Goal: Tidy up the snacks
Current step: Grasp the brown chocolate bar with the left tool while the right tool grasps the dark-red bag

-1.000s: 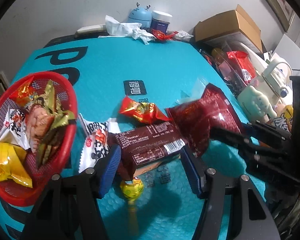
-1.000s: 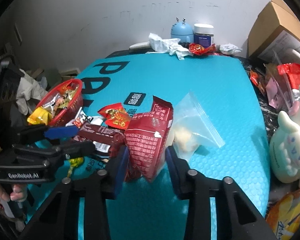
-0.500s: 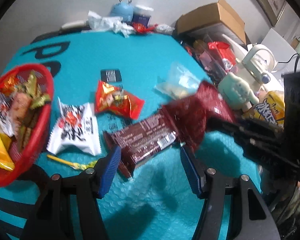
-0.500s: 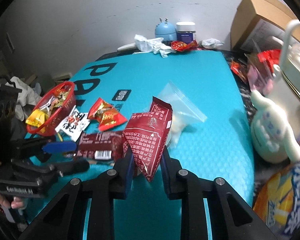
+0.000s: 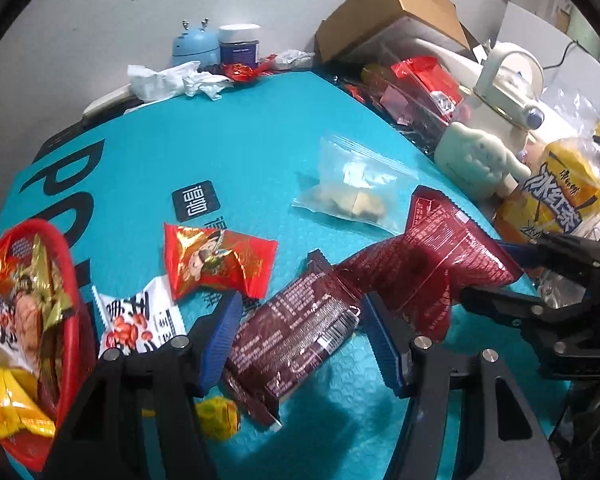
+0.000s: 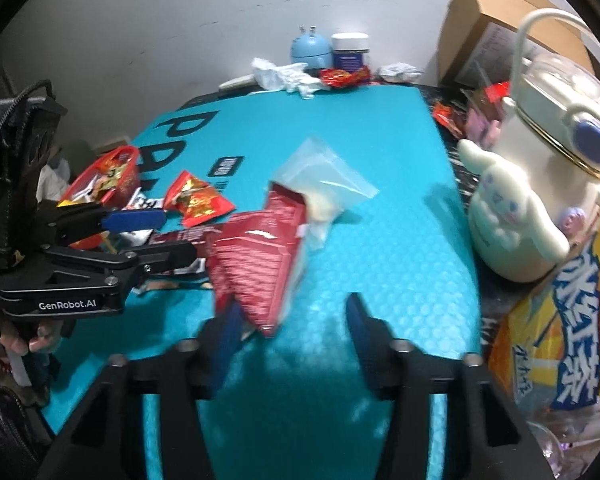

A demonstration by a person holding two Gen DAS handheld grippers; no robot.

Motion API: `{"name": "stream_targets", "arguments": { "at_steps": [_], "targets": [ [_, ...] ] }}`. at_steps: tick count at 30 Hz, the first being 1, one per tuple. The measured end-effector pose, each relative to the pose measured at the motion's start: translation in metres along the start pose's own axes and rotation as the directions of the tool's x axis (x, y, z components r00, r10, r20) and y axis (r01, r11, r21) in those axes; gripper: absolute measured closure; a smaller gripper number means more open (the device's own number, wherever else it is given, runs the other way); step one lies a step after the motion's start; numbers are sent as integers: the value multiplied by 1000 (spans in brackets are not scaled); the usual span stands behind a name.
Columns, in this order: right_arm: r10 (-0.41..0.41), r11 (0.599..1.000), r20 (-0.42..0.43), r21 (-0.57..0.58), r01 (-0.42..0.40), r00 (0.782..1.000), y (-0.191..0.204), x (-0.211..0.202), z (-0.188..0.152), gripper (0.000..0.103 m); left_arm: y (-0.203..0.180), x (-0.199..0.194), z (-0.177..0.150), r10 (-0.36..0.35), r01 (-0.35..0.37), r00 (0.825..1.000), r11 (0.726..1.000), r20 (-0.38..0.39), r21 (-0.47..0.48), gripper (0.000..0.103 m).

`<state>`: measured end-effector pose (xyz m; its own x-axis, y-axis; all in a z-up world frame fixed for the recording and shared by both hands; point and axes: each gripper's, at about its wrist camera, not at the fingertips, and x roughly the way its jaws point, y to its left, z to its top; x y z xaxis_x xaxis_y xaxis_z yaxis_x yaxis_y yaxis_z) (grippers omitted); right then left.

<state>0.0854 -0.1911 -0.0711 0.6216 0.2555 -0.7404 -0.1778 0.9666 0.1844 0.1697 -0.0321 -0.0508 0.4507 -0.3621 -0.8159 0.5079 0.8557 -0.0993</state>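
Observation:
My left gripper (image 5: 302,308) is shut on a dark brown snack bar pack (image 5: 296,332), holding it just above the teal mat (image 5: 240,140). A dark red snack pouch (image 6: 260,260) leans against the left finger of my right gripper (image 6: 294,316). Its jaws are opening and the right pad stands clear of the pouch. From the left wrist view the pouch (image 5: 432,256) overlaps the bar's far end. A red basket (image 5: 74,280) with several snacks sits at the left. Loose on the mat lie an orange-red pack (image 5: 220,264), a white pack (image 5: 140,320), a clear zip bag (image 5: 356,188) and a yellow lollipop (image 5: 218,418).
A cream plush-covered jug (image 6: 540,184) and a yellow snack bag (image 6: 572,320) crowd the mat's right edge. A cardboard box (image 5: 392,12), a blue gadget (image 5: 194,42), a jar (image 5: 239,42) and crumpled tissues (image 5: 172,80) line the back.
My right gripper's jaws have come apart and the dark red pouch now sags against one finger. The left gripper still clamps the brown bar and has shifted and rolled a little.

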Motion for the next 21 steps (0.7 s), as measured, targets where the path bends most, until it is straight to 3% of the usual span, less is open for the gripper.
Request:
{"name": "stream_targets", "arguments": {
  "at_steps": [5,14,21],
  "targets": [
    [19,1000,-2,9,-19,1000,-1,2,1,43,0,11,1,-23,23,999,1000,-50,10,42],
    [83,997,-26,-3,-83,996,5,9,-1,43,2,13,-11,-100,93,990,993,-102,-70,42],
    [95,995,-17,-12,-95,995,7,19,2,43,-4,7,-20,-114,102,988,988,-104,-112,42]
  ]
}}
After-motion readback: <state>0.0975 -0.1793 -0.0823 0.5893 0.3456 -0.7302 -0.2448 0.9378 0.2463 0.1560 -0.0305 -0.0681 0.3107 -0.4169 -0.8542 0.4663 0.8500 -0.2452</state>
